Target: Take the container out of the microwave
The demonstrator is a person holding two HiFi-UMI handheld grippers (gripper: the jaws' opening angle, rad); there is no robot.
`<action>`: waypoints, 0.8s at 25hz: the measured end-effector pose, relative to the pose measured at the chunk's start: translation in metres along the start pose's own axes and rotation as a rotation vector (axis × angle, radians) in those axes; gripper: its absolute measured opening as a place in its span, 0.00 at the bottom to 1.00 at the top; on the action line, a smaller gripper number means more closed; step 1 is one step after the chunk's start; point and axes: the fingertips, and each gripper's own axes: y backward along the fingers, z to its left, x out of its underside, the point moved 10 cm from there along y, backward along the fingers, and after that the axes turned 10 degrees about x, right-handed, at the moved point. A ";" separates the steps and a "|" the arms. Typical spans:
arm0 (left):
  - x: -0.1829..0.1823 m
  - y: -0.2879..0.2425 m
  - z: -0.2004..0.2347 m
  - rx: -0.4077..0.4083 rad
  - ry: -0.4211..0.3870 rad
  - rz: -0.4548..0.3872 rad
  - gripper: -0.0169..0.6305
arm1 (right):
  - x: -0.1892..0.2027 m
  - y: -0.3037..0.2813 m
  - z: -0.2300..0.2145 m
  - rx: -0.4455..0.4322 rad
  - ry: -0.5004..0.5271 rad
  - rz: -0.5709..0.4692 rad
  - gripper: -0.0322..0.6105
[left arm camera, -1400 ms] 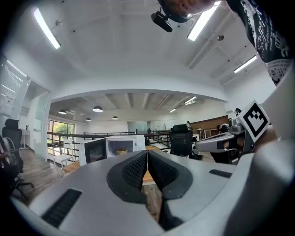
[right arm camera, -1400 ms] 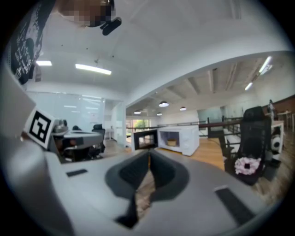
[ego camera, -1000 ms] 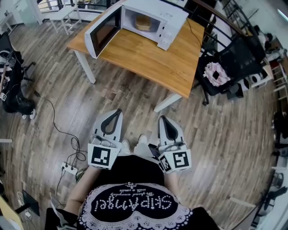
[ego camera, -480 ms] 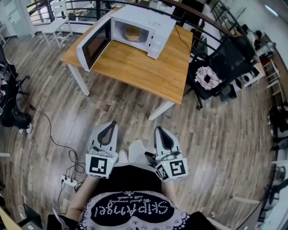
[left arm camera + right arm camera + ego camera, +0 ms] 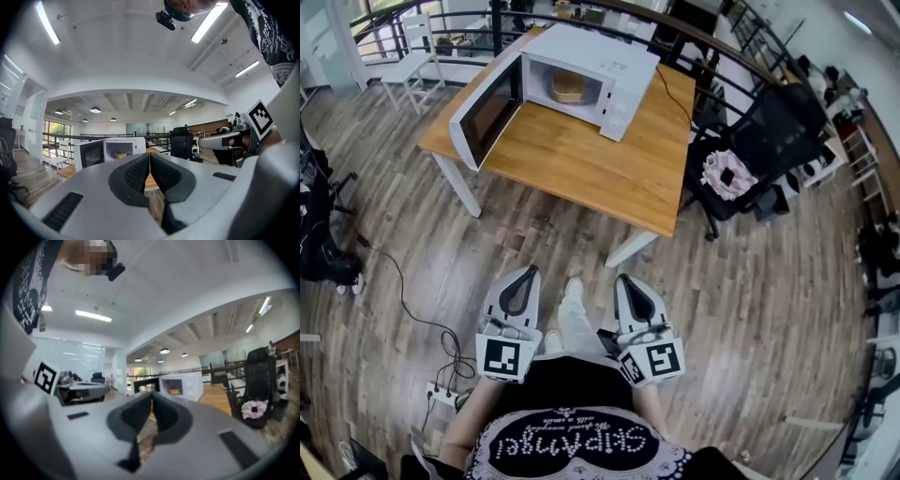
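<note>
Right under you, both grippers point level over the wood floor. Your left gripper has its jaws pressed together with nothing between them. Your right gripper matches it: the tips meet and it holds nothing. The two sit side by side, a little apart, and a pale shoe shows in the gap between them.

Off to your left on the floor lies a white power strip, and a dark cable snakes away from it across the boards.

Further ahead stands the wooden table, well apart from both grippers. The white microwave sits on its far end. Its door hangs wide open to the left, with the dark window facing you.

Inside the lit cavity you can see the container, a small tan thing resting on the microwave's floor, untouched.

To the right of the table is a black office chair with something pink and frilly on its seat. Beyond the table's left corner stands a white chair, and a dark railing runs behind it all.
</note>
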 end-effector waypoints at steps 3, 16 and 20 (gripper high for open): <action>0.002 -0.015 0.011 -0.016 0.011 0.009 0.07 | 0.001 -0.021 -0.007 -0.012 -0.004 0.011 0.10; -0.003 -0.119 0.091 -0.104 0.023 0.034 0.07 | -0.013 -0.161 -0.065 -0.039 -0.032 0.072 0.10; -0.008 -0.151 0.108 -0.106 0.011 0.027 0.07 | -0.021 -0.194 -0.084 -0.047 -0.036 0.073 0.10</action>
